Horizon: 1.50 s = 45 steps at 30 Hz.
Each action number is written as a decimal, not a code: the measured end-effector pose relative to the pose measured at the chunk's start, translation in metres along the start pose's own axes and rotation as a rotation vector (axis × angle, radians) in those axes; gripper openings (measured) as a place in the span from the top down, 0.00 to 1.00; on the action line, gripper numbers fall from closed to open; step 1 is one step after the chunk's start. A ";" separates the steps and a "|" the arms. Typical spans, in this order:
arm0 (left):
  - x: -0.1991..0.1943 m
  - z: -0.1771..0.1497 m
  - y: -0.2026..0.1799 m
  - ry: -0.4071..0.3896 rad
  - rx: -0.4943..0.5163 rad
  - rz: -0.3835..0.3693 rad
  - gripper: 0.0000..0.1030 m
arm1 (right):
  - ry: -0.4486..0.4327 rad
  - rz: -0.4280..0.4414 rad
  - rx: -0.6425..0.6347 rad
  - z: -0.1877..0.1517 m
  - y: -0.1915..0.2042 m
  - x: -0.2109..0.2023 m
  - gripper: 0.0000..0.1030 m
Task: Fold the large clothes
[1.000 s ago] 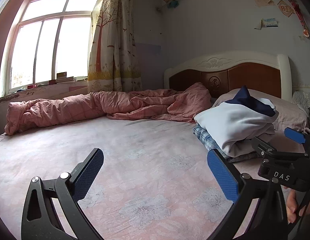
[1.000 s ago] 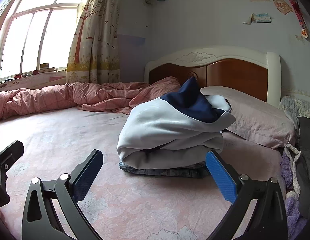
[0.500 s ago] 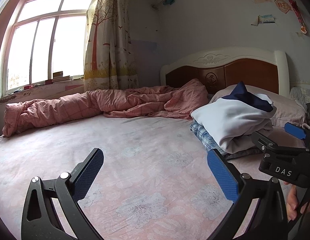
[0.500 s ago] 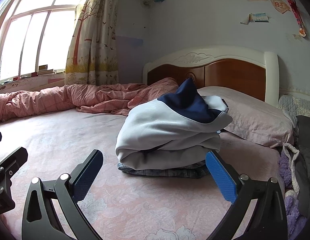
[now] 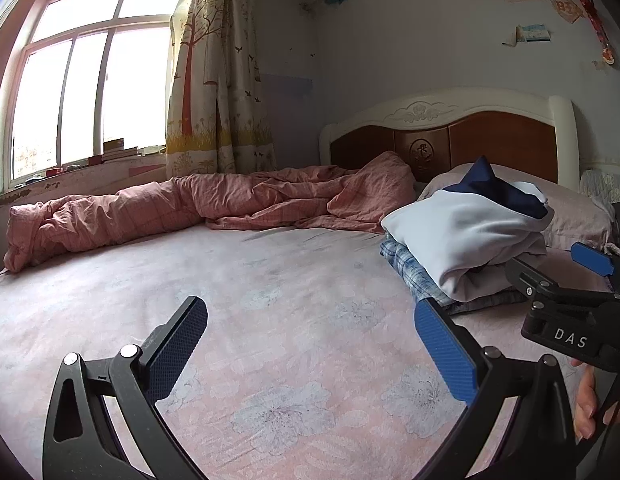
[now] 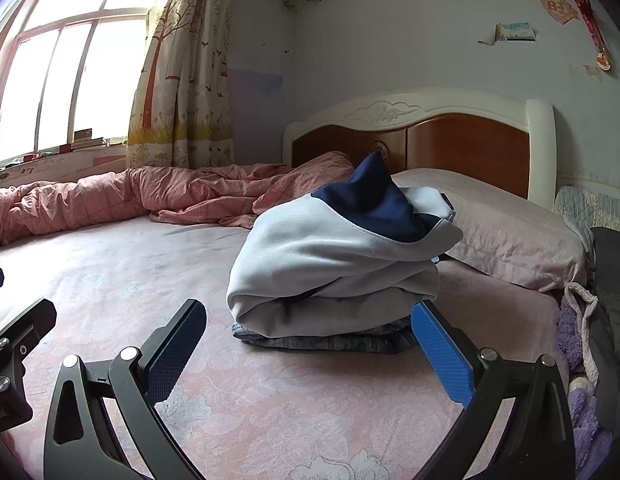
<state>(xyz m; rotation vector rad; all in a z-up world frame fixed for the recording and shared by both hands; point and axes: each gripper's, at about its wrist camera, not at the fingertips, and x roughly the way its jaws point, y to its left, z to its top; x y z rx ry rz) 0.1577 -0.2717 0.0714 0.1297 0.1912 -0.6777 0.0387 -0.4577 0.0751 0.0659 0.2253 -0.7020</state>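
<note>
A folded light-grey and navy garment point(image 6: 334, 256) lies on top of a folded blue plaid garment point(image 6: 322, 340) on the pink floral bed sheet point(image 6: 269, 400), in front of the pillow. The stack also shows in the left wrist view point(image 5: 466, 236). My right gripper point(image 6: 310, 348) is open and empty, just in front of the stack and not touching it. My left gripper point(image 5: 310, 350) is open and empty over bare sheet, left of the stack. The right gripper also appears at the right edge of the left wrist view point(image 5: 566, 292).
A rumpled pink quilt point(image 5: 181, 208) runs along the far side of the bed under the window point(image 5: 89, 96). A pillow point(image 6: 510, 232) lies against the wooden headboard point(image 6: 450, 144). Dark and purple fabrics point(image 6: 590, 340) are piled at the bed's right edge.
Both grippers have shifted slightly; the view has tilted a little, so the stack sits marginally lower and closer. Both stay open and empty.
</note>
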 end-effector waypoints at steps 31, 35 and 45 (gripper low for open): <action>0.000 -0.001 -0.001 0.016 0.012 -0.004 0.00 | 0.005 -0.002 0.006 -0.001 -0.001 -0.001 0.00; 0.001 -0.001 -0.001 0.015 0.012 -0.004 0.00 | 0.006 -0.002 0.005 -0.001 0.000 -0.001 0.00; 0.001 -0.001 0.000 0.014 0.002 -0.005 0.00 | 0.013 -0.005 0.001 -0.005 0.001 -0.003 0.00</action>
